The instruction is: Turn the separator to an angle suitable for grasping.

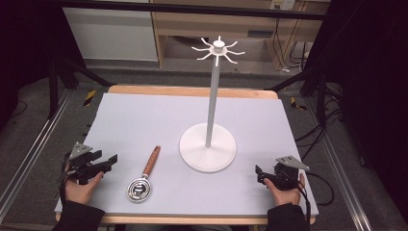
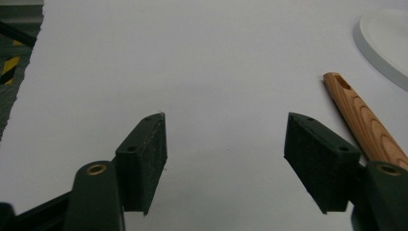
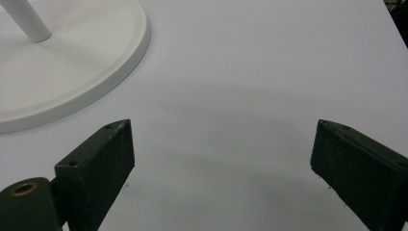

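Lavender-topped table [image 1: 144, 115] with white hook stand [image 1: 208, 147] and wooden-handled strainer [image 1: 143, 179].

I see a grey floor [image 1: 29, 130], a wooden cabinet [image 1: 211, 24] behind the table [image 1: 144, 110], and cables [image 1: 315, 132] right.

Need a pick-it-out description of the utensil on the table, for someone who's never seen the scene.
Start at the tall white stand mid-table. To its left, nearer the person, lies the utensil, between the stand and the left gripper. It is the one thing with a wooden handle and a round metal spiral head.
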`<control>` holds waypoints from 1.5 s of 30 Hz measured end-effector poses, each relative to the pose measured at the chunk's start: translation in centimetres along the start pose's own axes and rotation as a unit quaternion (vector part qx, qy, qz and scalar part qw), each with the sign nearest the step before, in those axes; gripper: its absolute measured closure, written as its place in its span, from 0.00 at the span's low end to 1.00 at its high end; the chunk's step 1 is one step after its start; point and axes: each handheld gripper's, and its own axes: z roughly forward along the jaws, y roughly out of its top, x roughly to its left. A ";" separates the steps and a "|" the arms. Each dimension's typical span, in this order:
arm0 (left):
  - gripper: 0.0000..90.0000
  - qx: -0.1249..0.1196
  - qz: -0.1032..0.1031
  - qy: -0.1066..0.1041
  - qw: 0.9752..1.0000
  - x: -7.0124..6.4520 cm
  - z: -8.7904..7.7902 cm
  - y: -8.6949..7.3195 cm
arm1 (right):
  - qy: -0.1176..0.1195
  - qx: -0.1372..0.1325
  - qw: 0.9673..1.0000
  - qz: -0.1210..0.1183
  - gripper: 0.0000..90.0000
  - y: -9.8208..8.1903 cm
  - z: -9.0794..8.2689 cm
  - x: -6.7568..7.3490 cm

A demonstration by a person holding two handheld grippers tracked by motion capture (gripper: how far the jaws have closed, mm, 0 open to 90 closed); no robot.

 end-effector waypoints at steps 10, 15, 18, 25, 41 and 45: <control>0.44 0.013 0.010 -0.028 0.999 -1.8 -0.5 0.8 | -0.003 0.009 1.000 -0.005 0.10 -0.2 -0.1 0.2; 0.45 0.014 0.013 -0.033 0.999 -2.4 -0.9 1.3 | -0.003 0.007 1.000 -0.001 0.10 -0.4 -0.2 0.1; 0.46 0.016 0.015 -0.039 0.999 -2.7 -1.1 1.8 | -0.004 0.009 1.000 -0.004 0.10 -0.3 -0.1 0.1; 0.51 0.031 0.026 -0.051 0.998 -3.6 -1.1 2.8 | -0.003 0.008 1.000 -0.002 0.10 -0.3 -0.2 0.0; 0.58 0.056 0.068 -0.075 0.993 -6.5 -0.5 5.2 | -0.005 0.009 1.000 0.000 0.11 -0.3 -0.3 0.0; 0.60 0.073 0.079 -0.083 0.991 -7.6 0.1 5.6 | -0.005 0.009 1.000 0.000 0.11 -0.3 -0.3 -0.1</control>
